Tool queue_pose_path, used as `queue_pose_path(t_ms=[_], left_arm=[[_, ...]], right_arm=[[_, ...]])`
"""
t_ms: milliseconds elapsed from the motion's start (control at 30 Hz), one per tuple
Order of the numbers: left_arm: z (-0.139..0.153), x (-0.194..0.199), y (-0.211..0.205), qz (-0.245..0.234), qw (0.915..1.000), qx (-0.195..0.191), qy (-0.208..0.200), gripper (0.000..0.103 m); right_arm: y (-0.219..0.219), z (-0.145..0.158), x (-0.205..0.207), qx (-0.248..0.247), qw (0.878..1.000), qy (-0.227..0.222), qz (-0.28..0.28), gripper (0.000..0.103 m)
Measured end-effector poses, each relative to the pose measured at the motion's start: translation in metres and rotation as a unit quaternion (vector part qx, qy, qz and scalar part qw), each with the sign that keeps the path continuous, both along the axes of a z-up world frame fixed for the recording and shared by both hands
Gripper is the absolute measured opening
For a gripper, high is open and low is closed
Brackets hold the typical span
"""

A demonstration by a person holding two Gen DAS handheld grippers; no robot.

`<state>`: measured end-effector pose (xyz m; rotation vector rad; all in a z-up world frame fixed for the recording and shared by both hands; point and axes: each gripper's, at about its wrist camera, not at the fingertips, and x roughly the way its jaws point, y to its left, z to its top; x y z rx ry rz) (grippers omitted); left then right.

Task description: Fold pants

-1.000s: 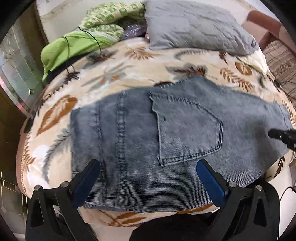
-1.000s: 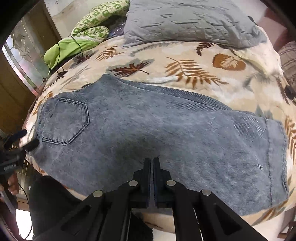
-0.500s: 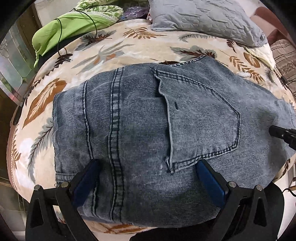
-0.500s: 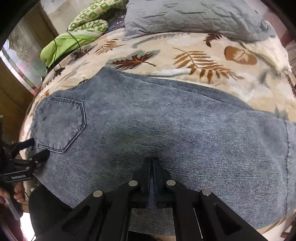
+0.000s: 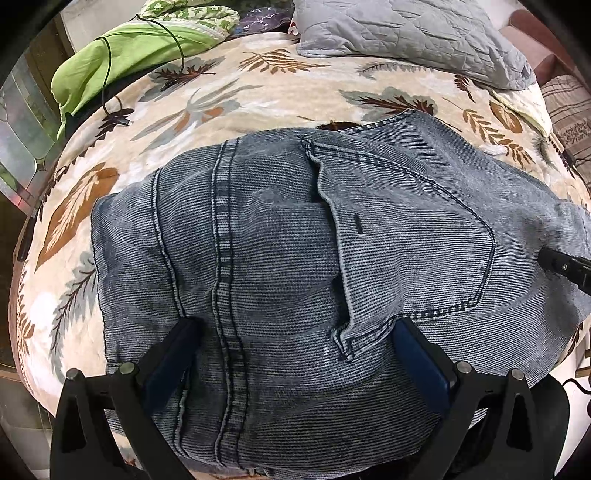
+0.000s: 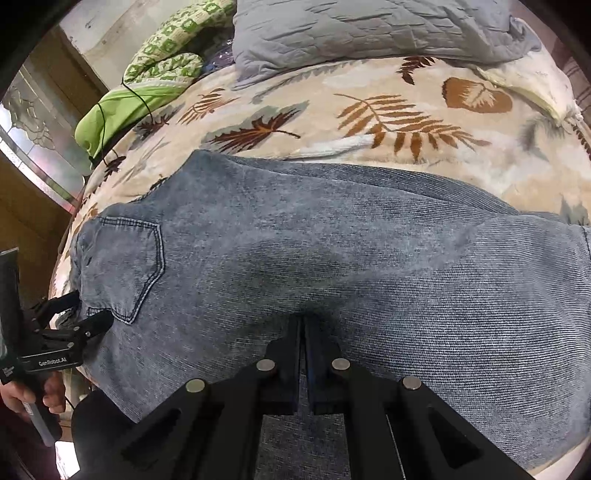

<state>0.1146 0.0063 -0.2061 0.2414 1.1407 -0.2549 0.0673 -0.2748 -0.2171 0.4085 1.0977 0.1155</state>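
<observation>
The grey-blue jeans (image 5: 332, 258) lie flat on the bed's leaf-print blanket (image 5: 229, 96), already doubled leg on leg, back pocket (image 5: 410, 236) uppermost, the waist end toward the left side and the legs running off to the right.

The left gripper (image 5: 295, 332) sits low over the seat of the jeans with its fingers (image 5: 177, 350) spread wide, one either side of the centre seam and pocket corner. They hold nothing; whether the tips press the denim I cannot tell.

The right gripper (image 6: 303, 325) is at the near edge of the legs, its fingers drawn together with only a thin slit between. Denim bunches at the tips, but whether a fold is actually pinched there I cannot tell.

By my reading, the lengthwise fold is done and the crosswise fold is about to start. The next move calls for a firm pinch at the waist end and one on the legs, then carrying one end over the other with edges aligned.

A grey quilted pillow (image 5: 406, 33) and a green cloth (image 5: 122, 51) lie well apart at the far side.
</observation>
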Motion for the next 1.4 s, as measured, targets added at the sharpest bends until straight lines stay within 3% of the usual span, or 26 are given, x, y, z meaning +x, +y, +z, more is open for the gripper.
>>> queue_pose_path(t_ms=[333,567,767,900,1000,1133,1267,1400], left_arm=[[0.012,-0.012,0.005,0.017,0.9998,-0.002,-0.008,0.103],[0.047,-0.039,0.020,0.034,0.9975,0.007,-0.061,0.103],[0.034,-0.032,0.039,0.062,0.9970,0.026,-0.037,0.103],[0.015,-0.021,0.044,0.071,0.9972,0.021,-0.007,0.103],[0.013,-0.017,0.050,0.075,0.9971,0.002,0.007,0.103],[0.025,-0.023,0.061,0.085,0.9960,0.020,-0.023,0.103],[0.041,-0.029,0.077,0.095,0.9948,-0.008,-0.037,0.103],[0.046,-0.033,0.074,0.086,0.9952,-0.011,-0.044,0.103]], right_arm=[[0.002,0.011,-0.001,-0.009,1.000,0.006,-0.010,0.005],[0.000,0.032,0.010,-0.021,0.999,-0.022,-0.011,0.005],[0.016,0.013,0.040,-0.032,0.999,0.015,0.012,0.005],[0.020,0.009,0.053,-0.050,0.999,0.003,0.016,0.005],[0.014,0.009,0.061,-0.036,0.999,0.010,0.005,0.005],[0.007,0.026,0.059,-0.021,1.000,-0.010,-0.005,0.005],[0.007,0.055,0.051,0.008,0.998,-0.056,0.019,0.005],[0.030,0.071,0.057,0.031,0.995,-0.069,0.068,0.005]])
